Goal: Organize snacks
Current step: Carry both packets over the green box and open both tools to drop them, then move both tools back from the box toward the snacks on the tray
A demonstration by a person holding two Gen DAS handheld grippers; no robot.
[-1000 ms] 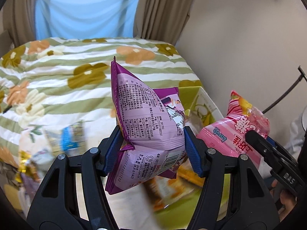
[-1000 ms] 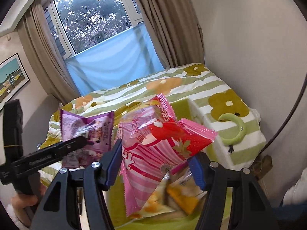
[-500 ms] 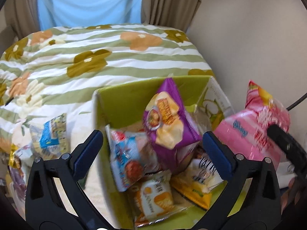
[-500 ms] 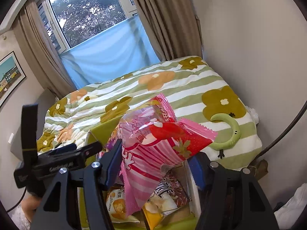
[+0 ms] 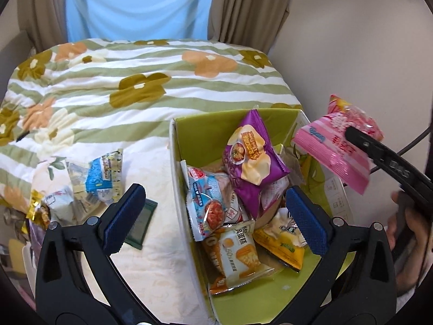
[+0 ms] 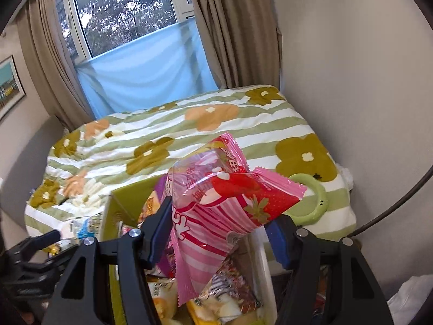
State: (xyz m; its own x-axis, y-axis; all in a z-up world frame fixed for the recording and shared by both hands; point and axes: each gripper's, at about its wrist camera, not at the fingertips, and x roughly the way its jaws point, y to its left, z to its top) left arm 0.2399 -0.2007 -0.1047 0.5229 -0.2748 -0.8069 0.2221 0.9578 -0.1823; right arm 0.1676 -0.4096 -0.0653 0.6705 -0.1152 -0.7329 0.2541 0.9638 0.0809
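Above green box (image 5: 232, 120), left gripper (image 5: 215, 218) seen with fingers spread wide, nothing held between pads. Purple snack bag (image 5: 250, 159) seen lying inside box atop other packets, beyond and between fingertips, untouched. Pink striped snack bag (image 6: 222, 216) clamped between right gripper (image 6: 219, 237) fingers, held over box's right side; bag's top protrudes past fingertips. More packets (image 5: 100, 174) scattered on bedspread (image 5: 135, 92) left of box.
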